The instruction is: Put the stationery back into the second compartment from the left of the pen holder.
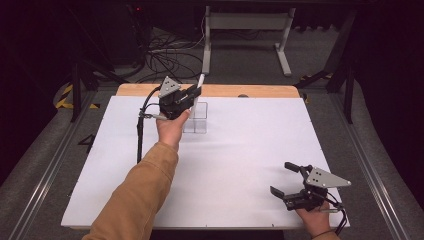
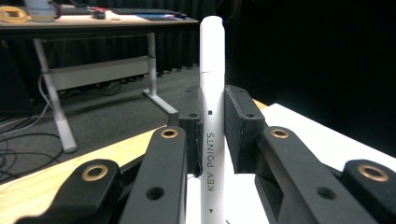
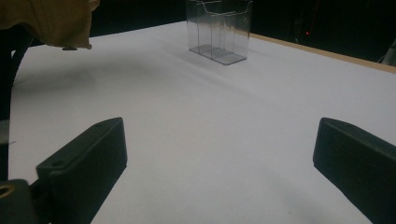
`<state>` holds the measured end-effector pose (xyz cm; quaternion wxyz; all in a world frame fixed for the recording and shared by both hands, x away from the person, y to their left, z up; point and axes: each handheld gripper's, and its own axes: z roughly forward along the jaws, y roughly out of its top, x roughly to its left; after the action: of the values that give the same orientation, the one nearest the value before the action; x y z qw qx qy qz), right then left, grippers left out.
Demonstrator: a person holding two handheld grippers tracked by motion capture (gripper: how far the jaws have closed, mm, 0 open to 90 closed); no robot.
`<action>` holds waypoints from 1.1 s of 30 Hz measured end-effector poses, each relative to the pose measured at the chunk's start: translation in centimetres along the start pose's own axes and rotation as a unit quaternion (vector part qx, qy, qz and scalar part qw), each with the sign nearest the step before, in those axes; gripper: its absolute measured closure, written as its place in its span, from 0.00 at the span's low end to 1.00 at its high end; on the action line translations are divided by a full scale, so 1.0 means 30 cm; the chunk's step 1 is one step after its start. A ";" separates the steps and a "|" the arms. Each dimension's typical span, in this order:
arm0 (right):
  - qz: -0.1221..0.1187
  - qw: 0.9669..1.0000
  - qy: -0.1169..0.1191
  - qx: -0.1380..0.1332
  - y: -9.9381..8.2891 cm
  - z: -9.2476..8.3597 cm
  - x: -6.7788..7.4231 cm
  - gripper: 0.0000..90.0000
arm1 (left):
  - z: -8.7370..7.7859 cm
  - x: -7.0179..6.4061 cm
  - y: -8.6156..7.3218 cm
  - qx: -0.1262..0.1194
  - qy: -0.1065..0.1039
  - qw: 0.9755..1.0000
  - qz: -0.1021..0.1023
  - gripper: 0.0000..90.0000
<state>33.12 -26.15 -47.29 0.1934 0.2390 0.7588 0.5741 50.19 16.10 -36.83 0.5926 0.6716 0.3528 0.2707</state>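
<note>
A white marker pen (image 2: 211,93) printed "KEY POINTS" stands upright between the jaws of my left gripper (image 2: 213,116), which is shut on it. From above, that left gripper (image 1: 192,94) is held over the far middle of the white table, just above and left of a clear plastic holder (image 1: 196,118), and the pen (image 1: 200,83) pokes up past the jaws. The clear holder (image 3: 218,31) has divided compartments and stands far ahead in the right gripper view. My right gripper (image 1: 284,179) rests near the front right corner, open, with nothing between its jaws.
A white sheet (image 1: 240,160) covers the table, with a bare wooden strip (image 1: 235,90) along the far edge. Beyond it stand a white desk frame (image 1: 246,30) and loose cables (image 1: 165,60) on the floor. A tan sleeve (image 1: 137,200) crosses the left front.
</note>
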 end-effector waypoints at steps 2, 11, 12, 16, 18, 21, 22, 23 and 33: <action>-0.001 1.000 0.000 0.000 0.000 0.000 0.000 0.04 | 0.006 0.009 -0.004 -0.007 0.005 1.000 -0.002 0.87; -0.002 1.000 0.001 -0.001 0.000 -0.001 0.000 0.04 | 0.026 0.038 -0.023 -0.006 0.030 1.000 0.001 0.87; -0.002 1.000 0.001 -0.001 0.000 0.000 0.000 0.04 | 0.026 0.038 -0.023 -0.006 0.030 1.000 0.001 0.87; -0.002 1.000 0.001 -0.001 0.000 -0.001 0.000 0.04 | 0.031 0.043 -0.028 -0.008 0.028 1.000 -0.002 0.87; -0.002 1.000 0.001 -0.001 0.000 -0.001 0.000 0.04 | 0.031 0.044 -0.030 -0.005 0.029 1.000 -0.003 0.87; -0.002 1.000 0.001 -0.001 0.000 0.000 0.000 0.04 | 0.033 0.047 -0.033 -0.003 0.032 0.999 -0.002 0.87; -0.001 1.000 0.001 0.000 0.000 0.000 0.000 0.04 | 0.035 0.048 -0.035 -0.002 0.032 1.000 -0.001 0.87; -0.002 1.000 0.001 -0.001 0.000 -0.001 0.000 0.04 | 0.035 0.048 -0.035 -0.002 0.032 1.000 -0.001 0.87; -0.002 1.000 0.001 -0.001 0.000 -0.001 0.000 0.04 | 0.050 0.049 -0.050 0.016 0.033 0.999 0.007 0.87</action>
<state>33.10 -26.17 -47.29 0.1943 0.2364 0.7589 0.5748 52.01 16.44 -38.62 0.5676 0.6743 0.3721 0.2911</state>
